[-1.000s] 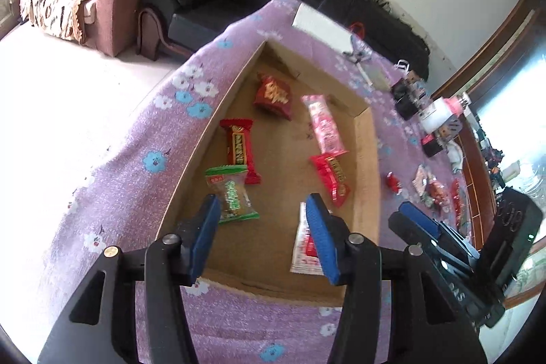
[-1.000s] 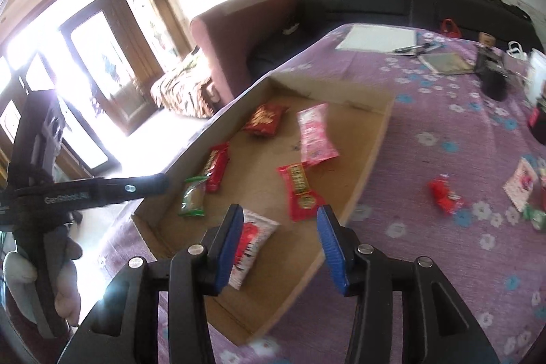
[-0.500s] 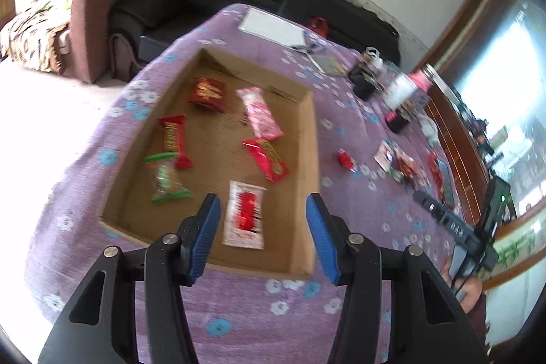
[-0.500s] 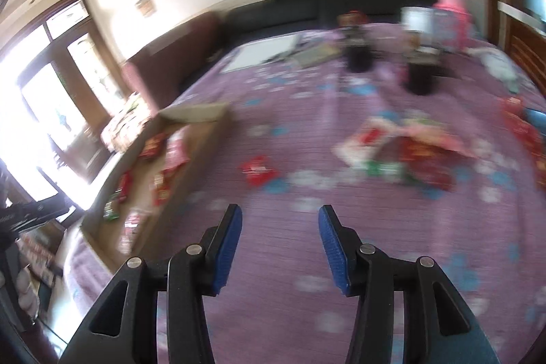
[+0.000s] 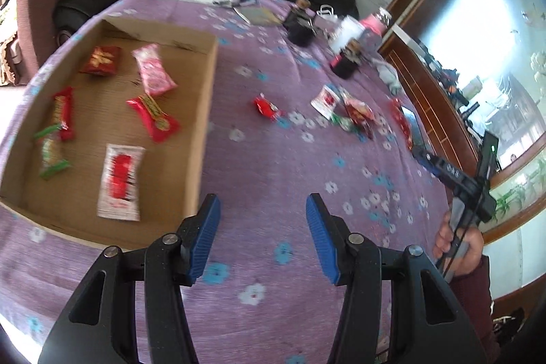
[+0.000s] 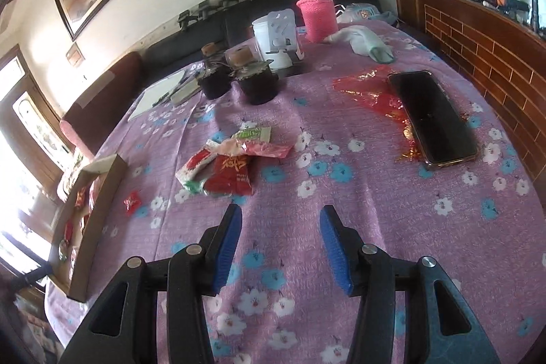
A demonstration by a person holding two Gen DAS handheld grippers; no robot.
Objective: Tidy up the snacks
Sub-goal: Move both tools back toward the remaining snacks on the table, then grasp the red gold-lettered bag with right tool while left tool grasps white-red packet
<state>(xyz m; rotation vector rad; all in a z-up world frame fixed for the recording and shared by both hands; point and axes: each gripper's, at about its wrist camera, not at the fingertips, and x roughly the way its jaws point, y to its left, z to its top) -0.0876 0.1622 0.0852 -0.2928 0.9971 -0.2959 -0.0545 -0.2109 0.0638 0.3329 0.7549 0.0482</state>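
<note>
A shallow cardboard tray lies on the purple flowered cloth and holds several snacks, among them a white-and-red packet, a pink packet and a green one. My left gripper hangs open over bare cloth just right of the tray, nothing between its fingers. A small red candy lies loose beyond it. My right gripper is open and empty, just short of a pile of loose snacks topped by a red packet. The tray shows at the left of that view.
A black phone rests on a red wrapper at the right. Two dark jars, a white cup and a pink bottle stand farther back. A wooden ledge borders the table's right side. A hand holds the other gripper.
My left gripper swung right, from over the tray to the cloth beside it. My right gripper swept from above the tray across to the loose snack pile. Both stayed open and empty.
</note>
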